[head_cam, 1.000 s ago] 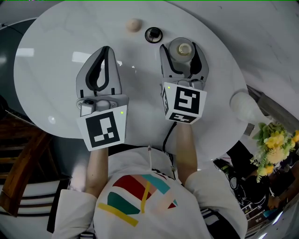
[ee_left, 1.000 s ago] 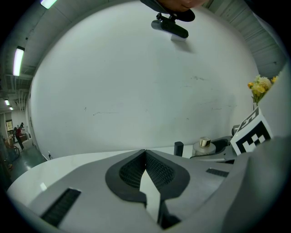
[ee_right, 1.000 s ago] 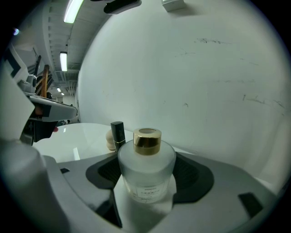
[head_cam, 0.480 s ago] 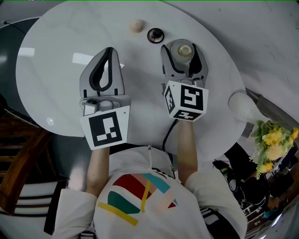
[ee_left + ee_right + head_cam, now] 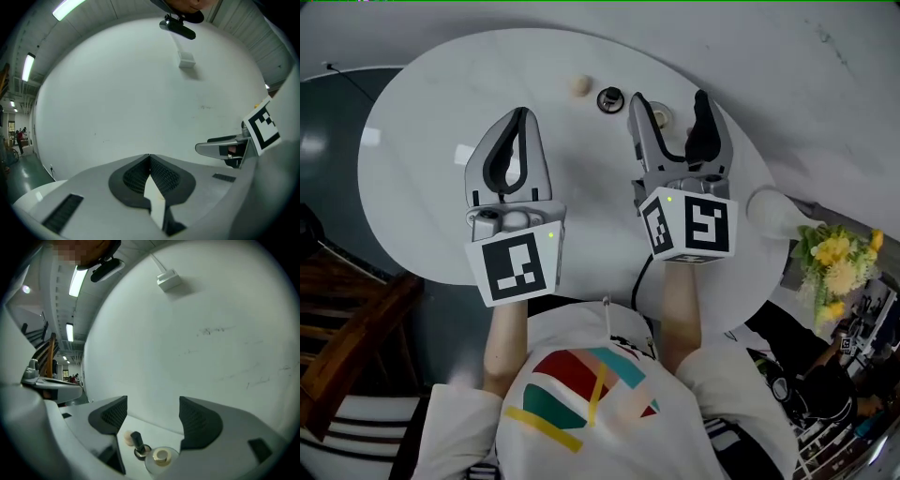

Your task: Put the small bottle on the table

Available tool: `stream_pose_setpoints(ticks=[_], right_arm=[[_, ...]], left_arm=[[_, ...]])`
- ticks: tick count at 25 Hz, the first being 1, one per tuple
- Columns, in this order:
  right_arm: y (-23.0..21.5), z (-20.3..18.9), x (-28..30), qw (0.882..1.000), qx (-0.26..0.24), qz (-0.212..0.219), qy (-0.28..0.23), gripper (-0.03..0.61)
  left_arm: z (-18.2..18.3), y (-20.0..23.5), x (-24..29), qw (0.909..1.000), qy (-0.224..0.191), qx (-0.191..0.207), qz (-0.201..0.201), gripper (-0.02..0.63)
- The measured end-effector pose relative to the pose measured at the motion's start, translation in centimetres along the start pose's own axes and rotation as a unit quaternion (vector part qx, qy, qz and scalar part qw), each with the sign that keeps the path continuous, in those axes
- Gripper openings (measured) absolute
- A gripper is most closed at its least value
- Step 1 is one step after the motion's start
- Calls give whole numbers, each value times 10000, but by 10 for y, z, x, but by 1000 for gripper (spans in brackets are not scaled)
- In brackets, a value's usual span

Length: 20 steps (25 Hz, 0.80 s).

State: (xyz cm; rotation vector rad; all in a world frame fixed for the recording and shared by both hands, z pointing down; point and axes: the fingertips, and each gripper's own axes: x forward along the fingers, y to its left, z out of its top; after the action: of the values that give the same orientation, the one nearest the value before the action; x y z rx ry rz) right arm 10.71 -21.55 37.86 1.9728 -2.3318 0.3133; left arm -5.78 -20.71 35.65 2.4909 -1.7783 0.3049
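The small clear bottle (image 5: 161, 457), open at the top, stands upright on the white oval table (image 5: 431, 169). In the head view only part of the bottle (image 5: 660, 117) shows, beside the left finger of my right gripper (image 5: 670, 105). That gripper is open and held above the bottle, with nothing between its pads (image 5: 152, 408). My left gripper (image 5: 520, 114) hovers over the table's middle, shut and empty, its jaws meeting at a point (image 5: 149, 157).
A black cap-like piece (image 5: 610, 99) and a small beige ball (image 5: 579, 86) lie just beyond the bottle, both also seen in the right gripper view, the piece (image 5: 138, 446) and the ball (image 5: 128, 438). Yellow flowers (image 5: 834, 262) and a white rounded object (image 5: 769, 211) sit past the table's right edge.
The right gripper, which stood closely around the bottle, has opened wider and risen off it. The bottle stays on the table. The left gripper has barely moved.
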Motion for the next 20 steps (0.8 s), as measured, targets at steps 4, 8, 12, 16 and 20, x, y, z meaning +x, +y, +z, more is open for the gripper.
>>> stream_pose_setpoints(ticks=[4,8,12,16,20], right_arm=[[25,47,-13,9985,-224,177,-463,339],[54,85,-34,9952,-453,281,-826,338],[80,115,-56,9912,-540,427,-1131,337],[105,143,-74,9858,-554,627,-1459,337],[132,159,-90,9810,-637,820,-1641,305]], left_arm=[[32,9,-17,9993,-361,18,72,17],[60,20,-40,9974,-702,73,150,17],[84,28,-62,9952,-959,60,209,17],[107,39,-82,9924,-1198,53,280,17],[123,50,-103,9910,-1307,37,276,17]])
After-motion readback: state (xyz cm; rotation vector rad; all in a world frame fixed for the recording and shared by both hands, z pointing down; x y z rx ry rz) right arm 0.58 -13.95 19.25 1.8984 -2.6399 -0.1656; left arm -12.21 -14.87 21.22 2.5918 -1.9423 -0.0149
